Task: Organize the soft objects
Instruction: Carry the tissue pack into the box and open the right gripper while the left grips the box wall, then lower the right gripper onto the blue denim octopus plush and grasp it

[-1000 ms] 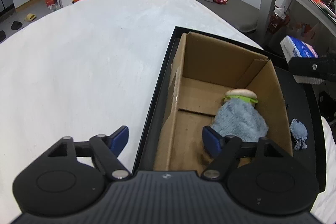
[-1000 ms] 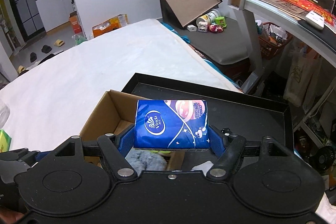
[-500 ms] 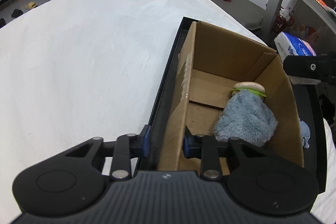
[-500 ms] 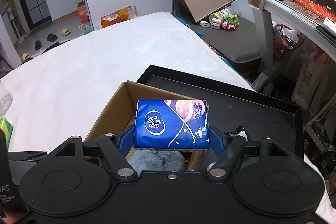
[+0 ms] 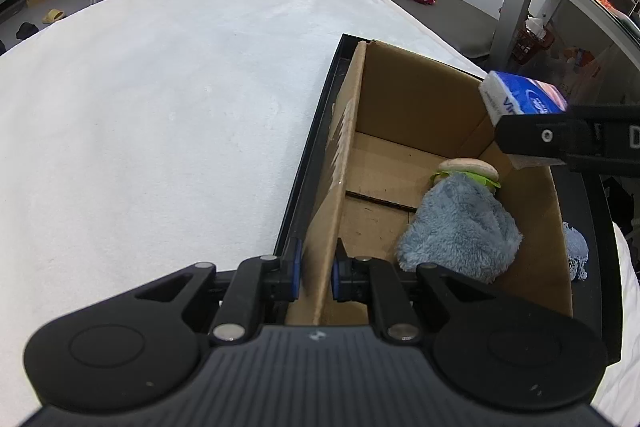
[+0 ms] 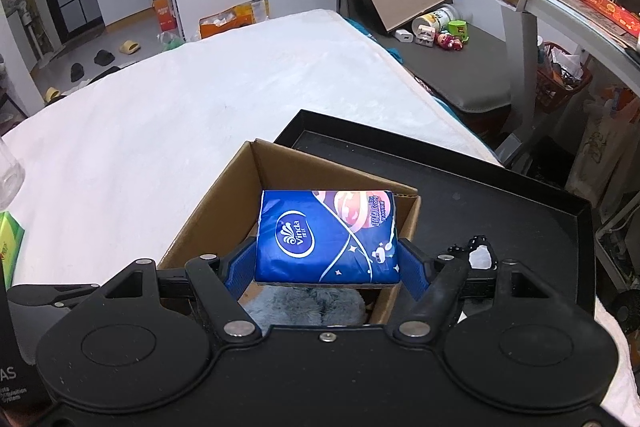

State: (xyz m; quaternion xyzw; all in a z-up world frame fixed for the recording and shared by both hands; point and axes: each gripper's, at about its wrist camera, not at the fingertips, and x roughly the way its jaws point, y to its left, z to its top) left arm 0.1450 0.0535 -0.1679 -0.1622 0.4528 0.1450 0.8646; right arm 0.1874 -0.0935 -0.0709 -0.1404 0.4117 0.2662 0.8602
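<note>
one cardboard box (image 5: pixel 420 99), one tissue pack (image 6: pixel 326 237) (blue), one tray (image 6: pixel 500 195)

The left gripper (image 5: pixel 316 275) has clamped its fingers (image 5: pixel 294 273) onto the cardboard box (image 5: pixel 340 163) wall.

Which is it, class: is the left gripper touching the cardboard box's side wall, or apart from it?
Touching. In the left wrist view the left gripper has just closed, and its blue pads press both faces of the cardboard box wall, with no gap showing.
</note>
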